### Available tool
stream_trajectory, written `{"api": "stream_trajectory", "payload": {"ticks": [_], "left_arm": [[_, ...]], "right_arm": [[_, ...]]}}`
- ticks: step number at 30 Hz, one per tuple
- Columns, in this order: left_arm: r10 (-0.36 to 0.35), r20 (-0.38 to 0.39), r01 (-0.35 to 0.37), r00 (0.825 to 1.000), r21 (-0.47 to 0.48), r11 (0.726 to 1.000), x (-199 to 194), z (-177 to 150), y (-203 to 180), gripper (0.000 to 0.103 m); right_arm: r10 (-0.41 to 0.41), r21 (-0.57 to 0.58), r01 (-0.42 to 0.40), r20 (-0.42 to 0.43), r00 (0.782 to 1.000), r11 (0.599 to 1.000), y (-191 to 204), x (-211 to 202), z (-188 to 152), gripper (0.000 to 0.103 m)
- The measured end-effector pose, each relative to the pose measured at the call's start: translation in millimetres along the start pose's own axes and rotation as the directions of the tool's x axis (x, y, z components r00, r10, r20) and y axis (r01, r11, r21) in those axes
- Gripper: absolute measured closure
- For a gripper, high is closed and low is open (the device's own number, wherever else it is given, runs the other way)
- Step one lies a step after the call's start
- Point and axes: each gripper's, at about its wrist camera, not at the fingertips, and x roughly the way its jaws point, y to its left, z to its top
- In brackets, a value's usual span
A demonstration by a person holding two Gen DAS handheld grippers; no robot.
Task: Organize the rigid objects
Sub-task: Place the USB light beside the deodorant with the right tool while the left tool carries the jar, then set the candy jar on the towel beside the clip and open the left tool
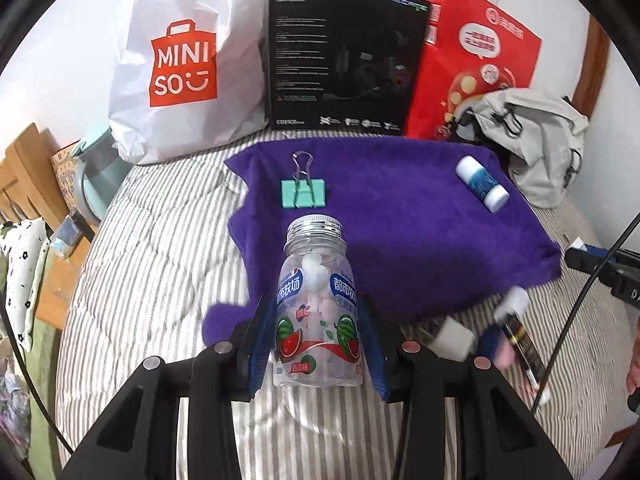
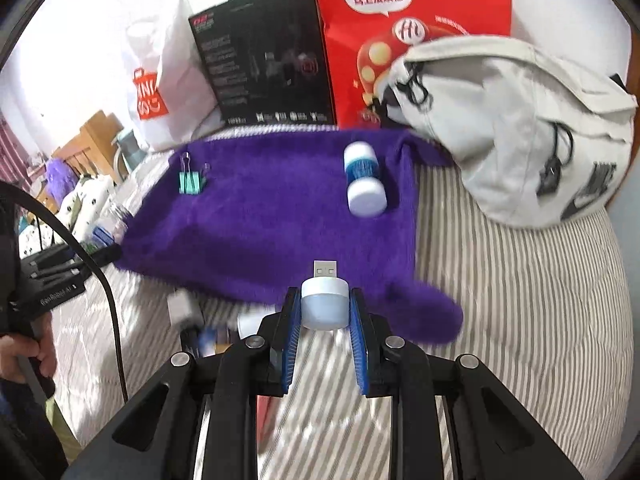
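Background stuff: white Miniso bag (image 1: pixel 180 60) up at 11 o'clock, black headset box (image 1: pixel 340 60) at 12, red paper bag (image 1: pixel 476 60) at 1, grey backpack (image 1: pixel 540 136) around 2, all on a striped bedspread (image 1: pixel 152 280).

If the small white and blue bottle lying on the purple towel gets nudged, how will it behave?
The white and blue bottle lies on its side and is round, so it may roll. The fluffy purple towel should damp that. It looks like small rigid plastic, so probably light.

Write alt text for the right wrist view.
The right gripper holds a small white USB light above a striped bed. Ahead, a purple towel carries a green binder clip and a small white bottle.
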Motion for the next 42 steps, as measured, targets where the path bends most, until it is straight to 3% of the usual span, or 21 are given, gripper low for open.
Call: {"api": "stream_trajectory", "payload": {"ticks": [10, 18, 30, 33, 34, 35, 37, 40, 42], "left_arm": [[0.009, -0.028, -0.010, 1.000, -0.018, 1.000, 31, 23, 10, 0.064], [0.004, -0.049, -0.005, 0.999, -0.009, 1.000, 52, 36, 9, 0.064], [0.006, -0.083, -0.006, 0.997, 0.011, 1.000, 75, 46, 4, 0.064], [0.011, -0.090, -0.009, 0.996, 0.021, 1.000, 80, 46, 2, 0.064], [0.013, -0.094, -0.011, 0.995, 0.022, 1.000, 82, 46, 1, 0.064], [0.016, -0.098, -0.014, 0.995, 0.025, 1.000, 84, 47, 1, 0.064], [0.022, -0.107, -0.019, 0.994, 0.034, 0.999, 87, 46, -1, 0.064], [0.030, -0.112, -0.024, 0.993, 0.051, 0.998, 90, 45, -5, 0.064], [0.033, -0.121, -0.026, 0.992, 0.062, 0.998, 94, 44, -8, 0.064]], "right_arm": [[-0.050, -0.035, 0.048, -0.041, 0.998, 0.998, -8, 56, 41, 0.079], [-0.101, -0.084, 0.092, -0.111, 0.989, 0.992, -13, 101, 47, 0.079], [-0.113, -0.141, 0.098, -0.102, 0.988, 0.985, -11, 106, 41, 0.077], [-0.078, -0.131, 0.062, -0.122, 0.989, 0.989, -13, 104, 42, 0.068], [-0.066, -0.131, 0.049, -0.126, 0.990, 0.990, -13, 102, 41, 0.060], [-0.070, -0.132, 0.054, -0.125, 0.990, 0.990, -11, 98, 41, 0.052], [-0.086, -0.137, 0.069, -0.123, 0.989, 0.988, -7, 90, 40, 0.047], [-0.135, -0.174, 0.121, -0.074, 0.988, 0.977, -1, 66, 38, 0.026], [-0.159, -0.186, 0.148, -0.048, 0.986, 0.971, 0, 54, 38, 0.021]]}}
